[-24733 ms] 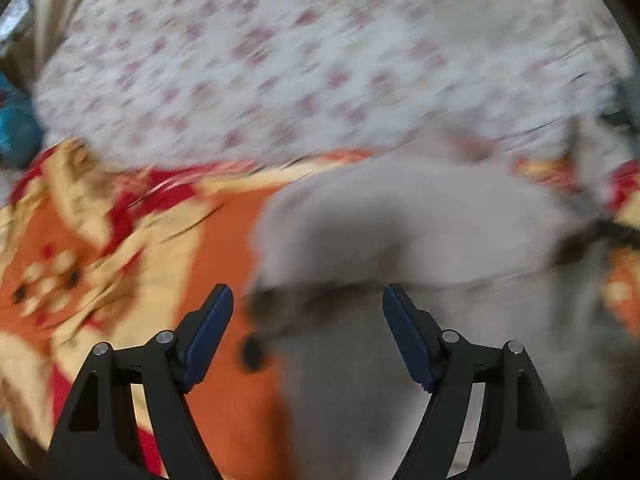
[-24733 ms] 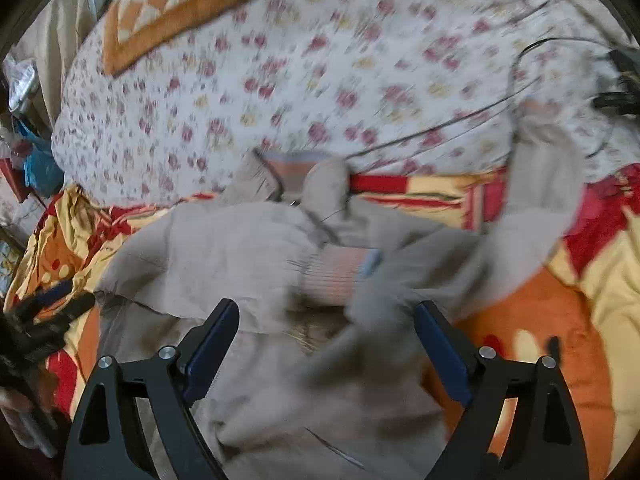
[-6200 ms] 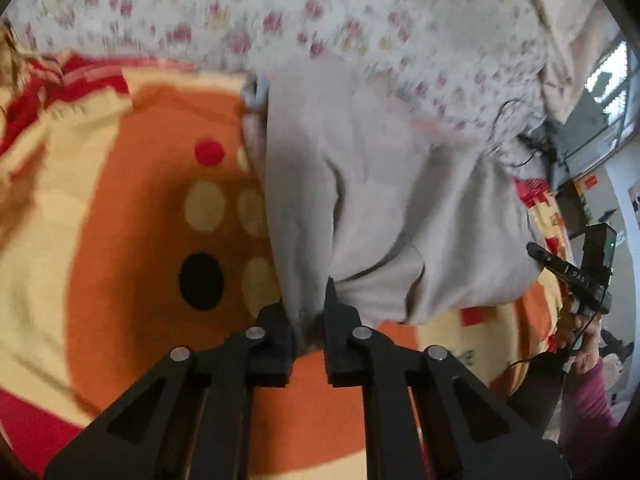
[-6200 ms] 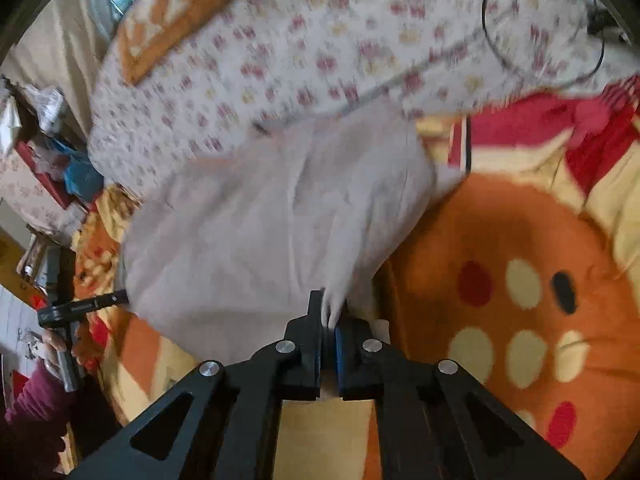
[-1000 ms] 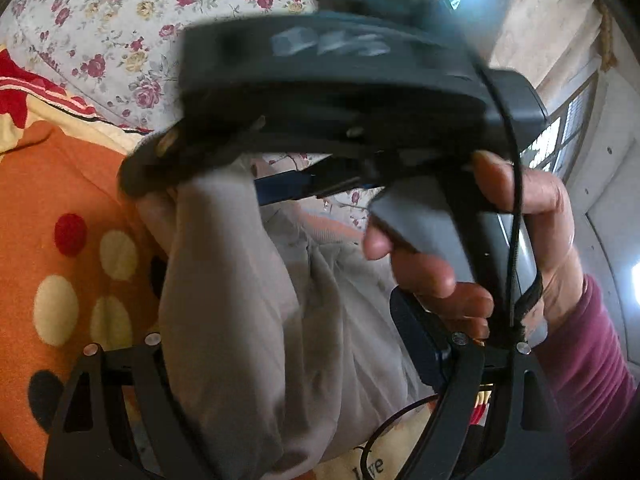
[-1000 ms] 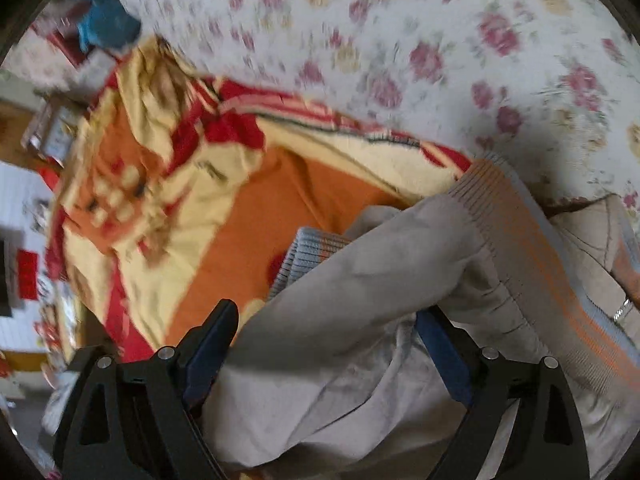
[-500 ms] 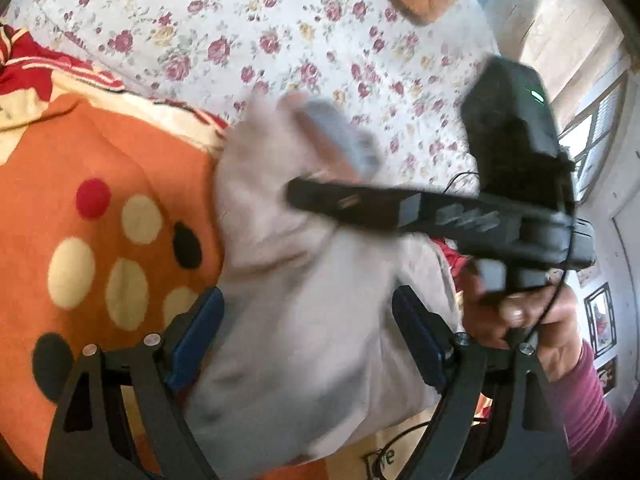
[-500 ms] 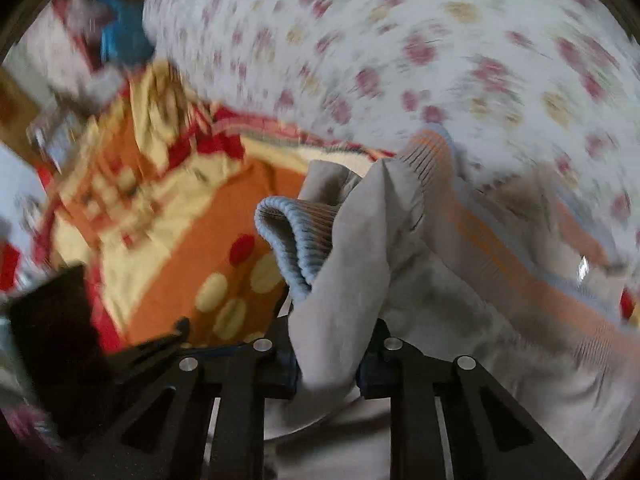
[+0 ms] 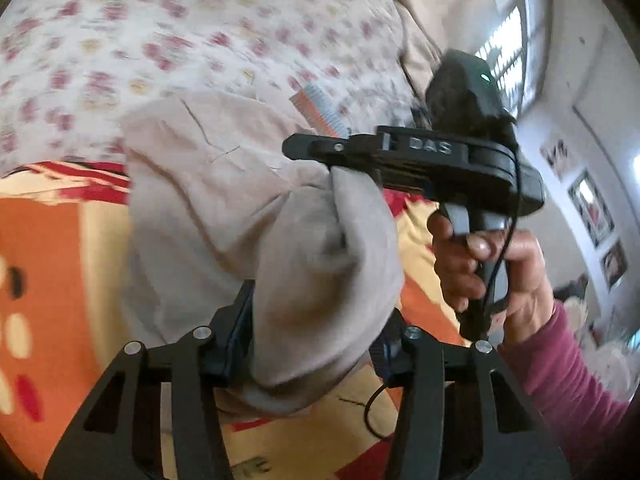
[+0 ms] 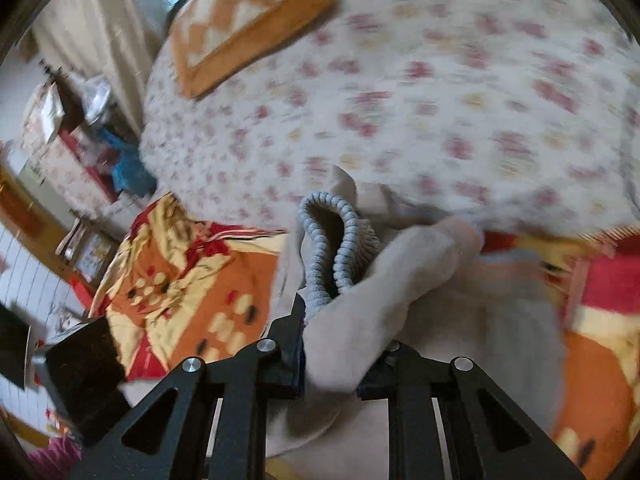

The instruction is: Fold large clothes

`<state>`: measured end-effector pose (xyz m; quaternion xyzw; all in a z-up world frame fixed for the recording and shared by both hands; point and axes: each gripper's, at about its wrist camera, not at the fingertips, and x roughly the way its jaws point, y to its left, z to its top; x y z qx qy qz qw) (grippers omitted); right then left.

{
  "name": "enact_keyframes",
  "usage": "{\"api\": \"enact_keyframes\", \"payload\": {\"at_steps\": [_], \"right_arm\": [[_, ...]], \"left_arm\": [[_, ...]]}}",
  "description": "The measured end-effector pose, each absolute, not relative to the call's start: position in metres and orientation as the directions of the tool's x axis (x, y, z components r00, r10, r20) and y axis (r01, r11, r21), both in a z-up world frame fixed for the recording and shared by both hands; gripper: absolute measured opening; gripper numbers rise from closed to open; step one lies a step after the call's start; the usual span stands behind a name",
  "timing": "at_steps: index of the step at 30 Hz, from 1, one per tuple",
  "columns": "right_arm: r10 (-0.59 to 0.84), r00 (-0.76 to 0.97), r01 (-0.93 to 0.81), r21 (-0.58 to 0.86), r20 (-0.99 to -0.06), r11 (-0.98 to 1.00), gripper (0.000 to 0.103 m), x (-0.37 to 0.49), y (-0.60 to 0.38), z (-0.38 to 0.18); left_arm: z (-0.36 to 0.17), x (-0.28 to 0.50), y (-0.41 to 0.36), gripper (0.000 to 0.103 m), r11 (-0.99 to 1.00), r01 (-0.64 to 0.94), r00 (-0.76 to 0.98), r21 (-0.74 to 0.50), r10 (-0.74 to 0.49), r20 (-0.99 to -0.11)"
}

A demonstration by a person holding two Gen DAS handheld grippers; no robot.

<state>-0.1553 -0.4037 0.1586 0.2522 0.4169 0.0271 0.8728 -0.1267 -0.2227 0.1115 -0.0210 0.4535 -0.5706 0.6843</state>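
**Both grippers on the beige garment above the bed**

Left wrist view: The left gripper (image 9: 316,344) has a thick bundle of the beige garment (image 9: 224,200) between its fingers (image 9: 234,336). Its jaws have just been closing, and the cloth fills the gap, bulging over both pads, so it is gripped at a half-wide setting. The garment rises from the gripper up and left, across an orange blanket (image 9: 52,248) with pale and dark spots, onto a floral sheet (image 9: 168,36). A striped rib cuff (image 9: 320,110) in orange and blue shows at the garment's far edge. The right gripper (image 9: 316,148) crosses the upper right of the frame and blocks part of the room; its fingers reach into the cloth near the cuff. Raised letters on its body read "DAS". A hand (image 9: 488,268) in a maroon sleeve (image 9: 568,372) holds its handle, with a black cable (image 9: 510,208) running down it. A window and framed pictures on the wall lie behind, blurred.

Right wrist view: The right gripper (image 10: 332,364) is nearly closed, clamped on a fold of the garment (image 10: 400,280). A grey-blue rib cuff (image 10: 340,236) loops up just beyond the left finger. The garment spreads right over the blanket (image 10: 188,288). Farther off are the sheet (image 10: 440,92) and an orange checked pillow (image 10: 248,12). The black body of the left gripper (image 10: 84,376) stands at the lower left, blurred.
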Motion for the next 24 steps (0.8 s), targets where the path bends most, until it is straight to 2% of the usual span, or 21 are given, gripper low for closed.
{"api": "enact_keyframes", "payload": {"at_steps": [5, 8, 9, 10, 12, 14, 17, 20, 22, 24], "right_arm": [[0.131, 0.595, 0.373, 0.417, -0.793, 0.829, 0.016, -0.194, -0.454, 0.093], [0.151, 0.612, 0.401, 0.469, -0.776, 0.787, 0.018, -0.204, -0.468, 0.075], [0.147, 0.625, 0.402, 0.477, -0.767, 0.782, 0.021, -0.207, -0.47, 0.08], [0.131, 0.626, 0.407, 0.465, -0.768, 0.786, 0.032, -0.21, -0.469, 0.087], [0.083, 0.63, 0.424, 0.431, -0.772, 0.797, 0.043, -0.218, -0.465, 0.105], [0.075, 0.674, 0.389, 0.439, -0.735, 0.81, 0.047, -0.229, -0.454, 0.13], [0.139, 0.73, 0.287, 0.485, -0.669, 0.826, 0.058, -0.234, -0.425, 0.158], [0.174, 0.698, 0.23, 0.448, -0.695, 0.864, 0.056, -0.226, -0.388, 0.158], [0.123, 0.626, 0.258, 0.354, -0.77, 0.899, 0.052, -0.228, -0.372, 0.135], [0.031, 0.552, 0.316, 0.243, -0.833, 0.917, 0.038, -0.236, -0.37, 0.108]], "left_arm": [[0.077, -0.143, -0.252, 0.052, 0.361, 0.717, -0.165, -0.596, -0.743, -0.649], [0.089, -0.145, -0.24, 0.056, 0.361, 0.735, -0.167, -0.574, -0.725, -0.669], [0.098, -0.145, -0.233, 0.062, 0.351, 0.746, -0.162, -0.566, -0.729, -0.665], [0.106, -0.146, -0.22, 0.066, 0.352, 0.762, -0.137, -0.544, -0.733, -0.667], [0.122, -0.147, -0.193, 0.076, 0.417, 0.789, -0.006, -0.451, -0.729, -0.685], [0.131, -0.138, -0.179, 0.077, 0.486, 0.796, 0.115, -0.362, -0.708, -0.697], [0.122, -0.122, -0.185, 0.076, 0.578, 0.766, 0.21, -0.283, -0.64, -0.739], [0.097, -0.117, -0.193, 0.076, 0.636, 0.726, 0.231, -0.262, -0.584, -0.778], [0.079, -0.12, -0.199, 0.076, 0.655, 0.714, 0.22, -0.247, -0.545, -0.809], [0.056, -0.126, -0.203, 0.077, 0.662, 0.708, 0.194, -0.245, -0.517, -0.834]]}}
